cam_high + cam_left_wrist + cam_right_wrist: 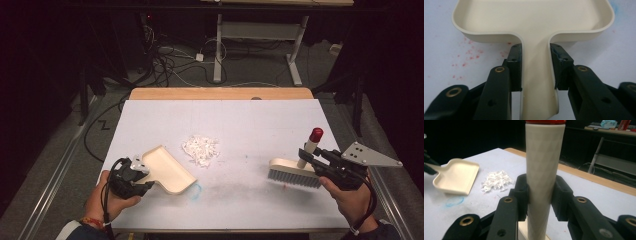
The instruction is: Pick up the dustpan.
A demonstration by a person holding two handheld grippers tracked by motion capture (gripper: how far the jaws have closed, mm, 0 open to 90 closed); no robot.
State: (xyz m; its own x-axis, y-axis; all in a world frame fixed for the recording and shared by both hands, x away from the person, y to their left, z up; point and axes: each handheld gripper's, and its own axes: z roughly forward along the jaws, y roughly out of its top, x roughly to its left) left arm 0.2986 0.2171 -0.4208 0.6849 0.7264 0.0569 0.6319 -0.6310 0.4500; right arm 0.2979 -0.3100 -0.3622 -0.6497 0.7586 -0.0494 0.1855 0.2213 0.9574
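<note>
The cream dustpan (pixel 167 169) sits near the table's (pixel 260 120) front left, its tray bare inside, its handle clamped between the left gripper's (pixel 134 176) jaws; the heap of white paper scraps (pixel 201 148) lies on the table just beyond its mouth; the right gripper (pixel 311 156) pinches the brush's (pixel 295 172) upright handle at the right.
</note>
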